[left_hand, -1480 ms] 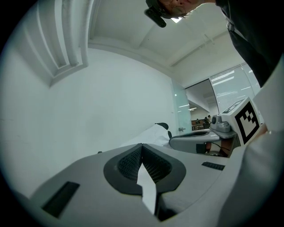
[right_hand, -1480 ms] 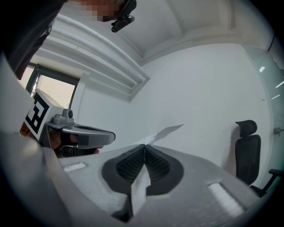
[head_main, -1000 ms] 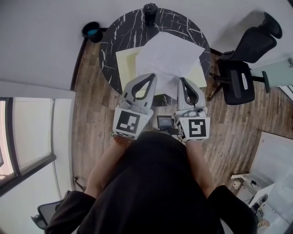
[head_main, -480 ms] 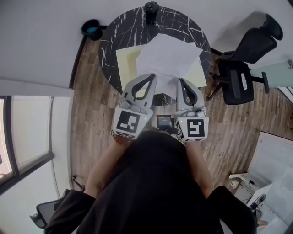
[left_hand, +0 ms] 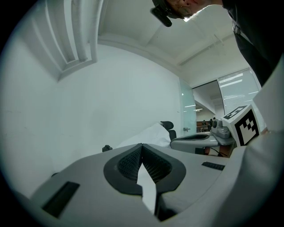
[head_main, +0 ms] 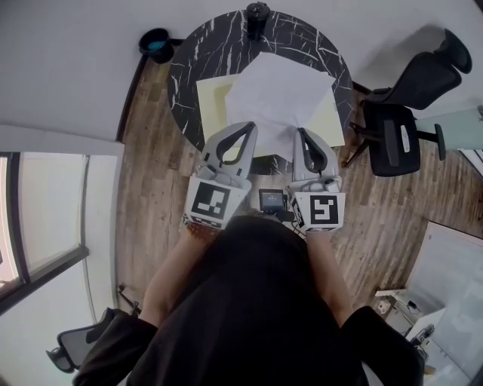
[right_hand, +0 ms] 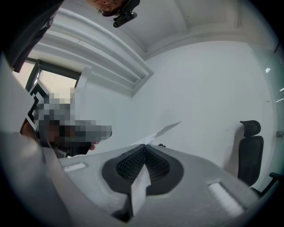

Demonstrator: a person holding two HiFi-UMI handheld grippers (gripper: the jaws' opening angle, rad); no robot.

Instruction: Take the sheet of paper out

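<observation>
left gripper (head_main: 248, 125) and right gripper (head_main: 300, 132) are each clamping the near edge of the sheet of paper (head_main: 279, 89) | it's draping over the yellow folder (head_main: 210, 105) on the table (head_main: 219, 45) | risk imo: tugging unevenly and tearing it

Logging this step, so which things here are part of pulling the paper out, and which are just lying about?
In the job: paper, yellow folder, left gripper, right gripper.
Lying about: black cup, bin, chair.

Near corners of sheet of paper (head_main: 275, 90) hidden under left gripper (head_main: 250, 125), right gripper (head_main: 300, 131); yellow folder (head_main: 211, 105) mostly covered.
</observation>
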